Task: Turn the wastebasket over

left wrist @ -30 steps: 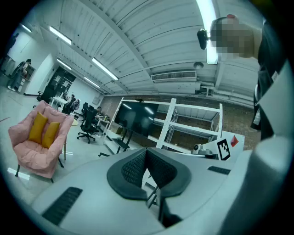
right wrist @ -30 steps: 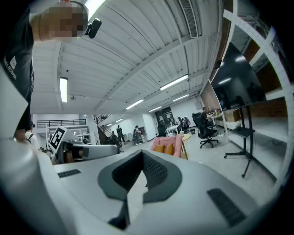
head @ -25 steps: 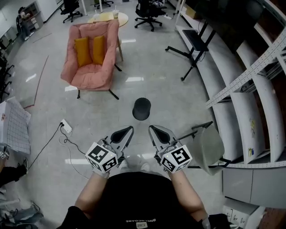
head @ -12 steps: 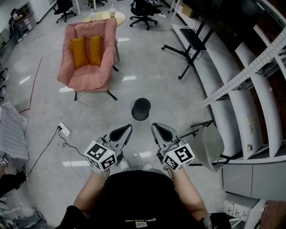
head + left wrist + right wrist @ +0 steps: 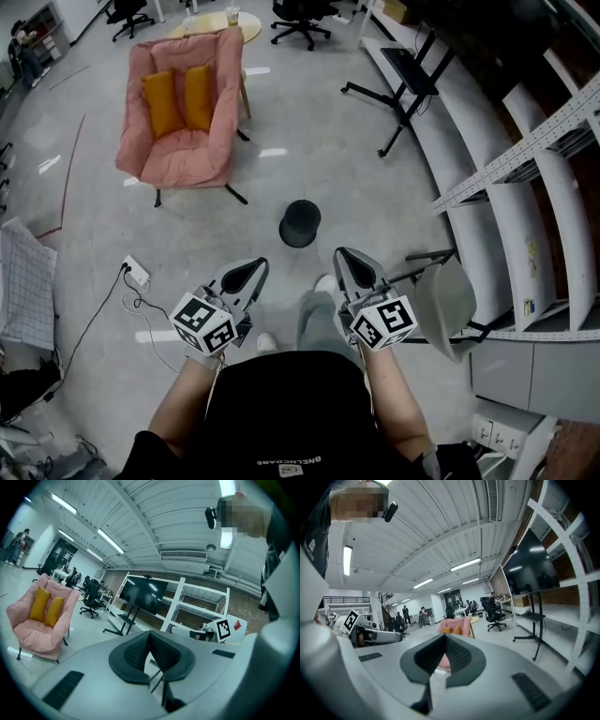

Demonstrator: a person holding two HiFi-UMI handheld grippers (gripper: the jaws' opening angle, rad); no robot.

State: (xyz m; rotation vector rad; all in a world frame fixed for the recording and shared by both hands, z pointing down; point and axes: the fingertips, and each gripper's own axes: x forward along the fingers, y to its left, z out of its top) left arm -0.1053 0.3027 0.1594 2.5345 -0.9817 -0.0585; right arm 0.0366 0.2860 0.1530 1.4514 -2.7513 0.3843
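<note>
A black wastebasket stands on the grey floor ahead of me, its closed flat base facing up. My left gripper hangs short of it to the left, jaws shut with nothing between them. My right gripper is held at the same height to the right, also shut and empty. Both are well above the floor and apart from the basket. In the left gripper view the left gripper has its pads meeting. The right gripper looks the same in its own view. Neither gripper view shows the basket.
A pink armchair with two orange cushions stands beyond the basket to the left. White shelving runs down the right side, with a black stand in front. A power strip and cable lie on the floor at left.
Both grippers have moved forward and slightly down and stand a bit wider apart. My leg now shows stepping forward between them. The basket has not moved.
</note>
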